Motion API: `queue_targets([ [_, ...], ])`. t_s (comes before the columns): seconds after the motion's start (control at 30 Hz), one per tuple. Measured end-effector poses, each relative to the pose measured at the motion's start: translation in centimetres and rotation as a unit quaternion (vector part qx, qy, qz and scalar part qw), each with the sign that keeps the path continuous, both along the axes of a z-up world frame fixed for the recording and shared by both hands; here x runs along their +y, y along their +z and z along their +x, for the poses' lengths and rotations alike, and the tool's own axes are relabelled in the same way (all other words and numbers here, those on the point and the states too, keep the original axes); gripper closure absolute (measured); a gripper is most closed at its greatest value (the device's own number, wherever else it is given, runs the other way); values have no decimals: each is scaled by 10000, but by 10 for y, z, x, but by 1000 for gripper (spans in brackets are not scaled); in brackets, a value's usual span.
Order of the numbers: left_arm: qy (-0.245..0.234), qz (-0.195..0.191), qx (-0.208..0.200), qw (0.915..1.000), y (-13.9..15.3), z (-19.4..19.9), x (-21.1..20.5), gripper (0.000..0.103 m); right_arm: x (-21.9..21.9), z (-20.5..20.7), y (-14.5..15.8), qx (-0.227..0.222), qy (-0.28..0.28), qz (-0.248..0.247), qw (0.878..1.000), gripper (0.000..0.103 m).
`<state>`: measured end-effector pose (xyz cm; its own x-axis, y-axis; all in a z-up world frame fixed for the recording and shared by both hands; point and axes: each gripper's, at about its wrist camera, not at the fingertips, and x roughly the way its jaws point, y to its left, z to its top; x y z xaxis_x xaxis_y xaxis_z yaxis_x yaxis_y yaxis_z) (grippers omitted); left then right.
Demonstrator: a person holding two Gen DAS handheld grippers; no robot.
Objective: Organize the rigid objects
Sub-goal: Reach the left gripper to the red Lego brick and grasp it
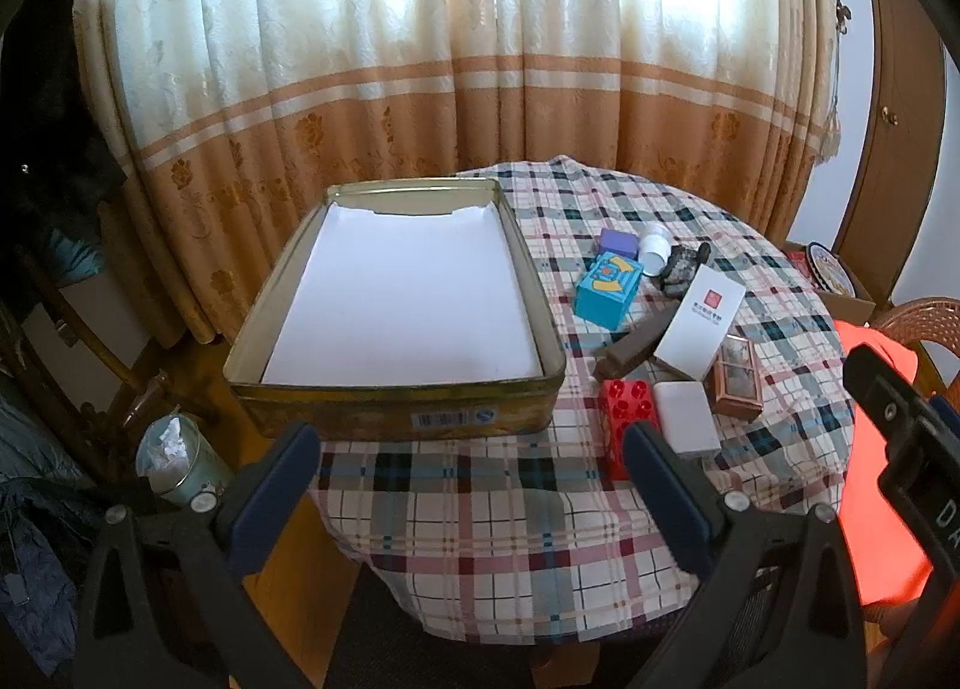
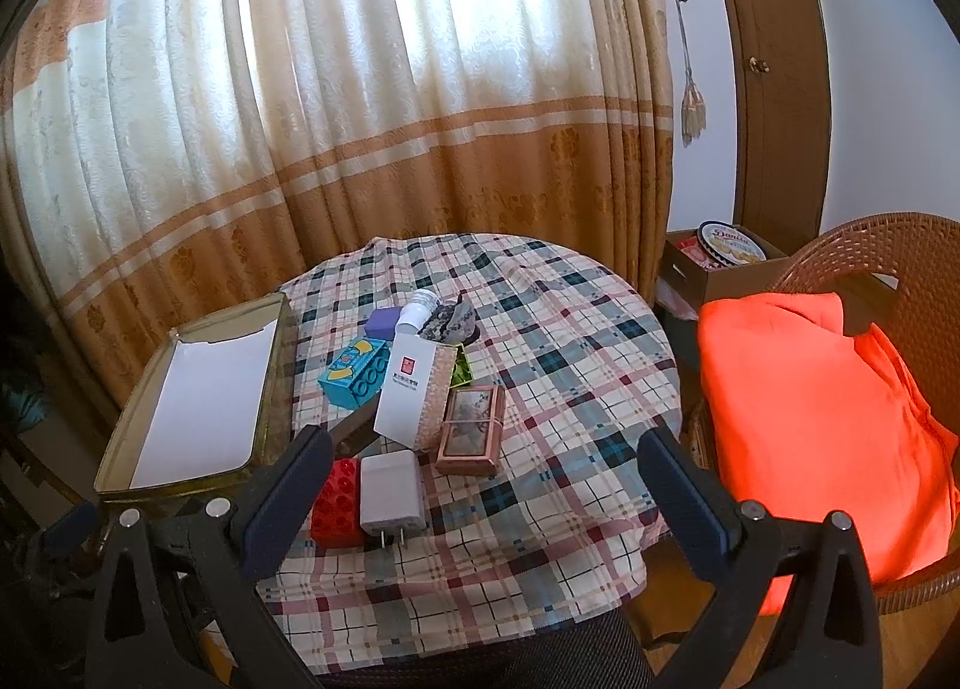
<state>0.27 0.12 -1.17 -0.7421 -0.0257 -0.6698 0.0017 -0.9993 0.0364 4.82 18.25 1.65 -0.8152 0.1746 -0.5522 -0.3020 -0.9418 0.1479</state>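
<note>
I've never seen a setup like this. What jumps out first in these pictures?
Probably the big gold tin tray on the left side of the plaid tablecloth, lined with white paper and holding nothing else. Right of it lies a jumble of small things: a teal box, a white card box, a red brick and a white charger. A bright orange cushion glows on the wicker chair at far right.

Left gripper (image 1: 471, 473) hangs spread wide, holding nothing, before the paper-lined tin (image 1: 396, 419); red block (image 1: 627, 404) touches white charger (image 1: 687, 416)
</note>
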Motion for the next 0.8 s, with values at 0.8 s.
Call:
queue_targets([
  [0.8, -470, -54, -226, 9986, -27, -17, 12, 1, 29, -10, -30, -78, -7, 155, 9998, 3],
])
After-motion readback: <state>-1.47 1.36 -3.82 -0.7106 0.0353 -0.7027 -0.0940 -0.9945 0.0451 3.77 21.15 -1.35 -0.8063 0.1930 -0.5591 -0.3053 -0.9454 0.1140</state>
